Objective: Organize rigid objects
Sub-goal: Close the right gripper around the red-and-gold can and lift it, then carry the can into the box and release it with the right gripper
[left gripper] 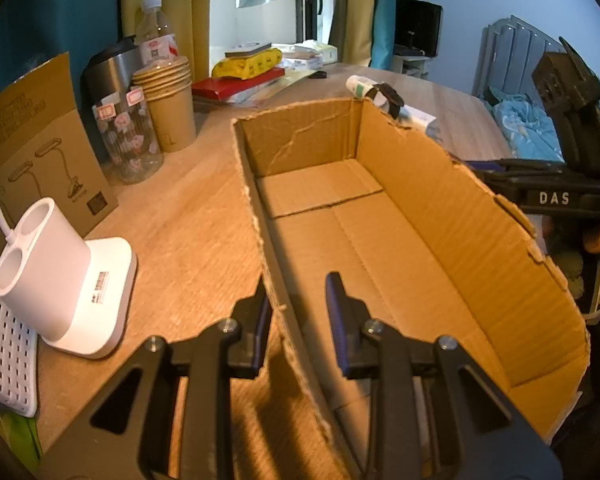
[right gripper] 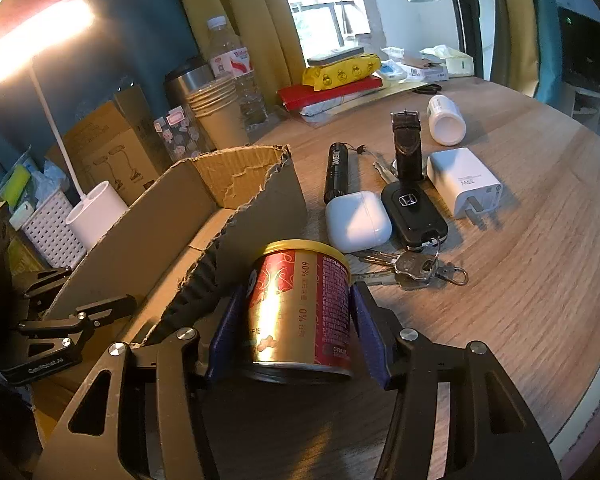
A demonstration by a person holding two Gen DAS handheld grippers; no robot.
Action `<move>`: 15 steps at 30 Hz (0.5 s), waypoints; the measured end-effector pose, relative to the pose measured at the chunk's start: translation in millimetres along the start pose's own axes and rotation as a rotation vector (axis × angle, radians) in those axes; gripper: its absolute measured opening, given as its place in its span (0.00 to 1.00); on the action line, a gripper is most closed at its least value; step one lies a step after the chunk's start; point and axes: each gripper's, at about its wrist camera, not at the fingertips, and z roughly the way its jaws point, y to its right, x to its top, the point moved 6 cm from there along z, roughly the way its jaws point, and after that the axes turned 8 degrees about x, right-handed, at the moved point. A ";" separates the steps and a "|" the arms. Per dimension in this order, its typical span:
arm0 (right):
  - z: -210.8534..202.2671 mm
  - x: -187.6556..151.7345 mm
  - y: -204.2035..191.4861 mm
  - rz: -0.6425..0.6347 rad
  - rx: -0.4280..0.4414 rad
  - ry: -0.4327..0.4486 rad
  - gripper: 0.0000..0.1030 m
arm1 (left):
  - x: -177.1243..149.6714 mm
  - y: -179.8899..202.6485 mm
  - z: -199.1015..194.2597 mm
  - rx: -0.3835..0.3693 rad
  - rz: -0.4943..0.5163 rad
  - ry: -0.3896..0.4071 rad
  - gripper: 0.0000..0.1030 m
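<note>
Beside the box's (right gripper: 256,200) right wall, the right gripper (right gripper: 298,322) is clamping the upright can (right gripper: 300,312); the box is lying to its left. The left gripper (left gripper: 296,320) is straddling the opposite wall, jaws parted.

Glossy metal can (right gripper: 300,312), matt corrugated cardboard box (left gripper: 440,184), wood-grain table (right gripper: 520,280).
</note>
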 end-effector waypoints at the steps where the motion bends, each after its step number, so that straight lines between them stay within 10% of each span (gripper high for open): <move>1: -0.4 0.2 0.3 0.002 0.000 0.003 0.55 | -0.1 0.0 -0.1 0.001 0.000 0.000 0.26; 15: -40.6 10.3 -2.7 0.008 -0.033 0.096 0.55 | -0.1 -1.9 -1.5 0.017 -0.010 0.004 0.26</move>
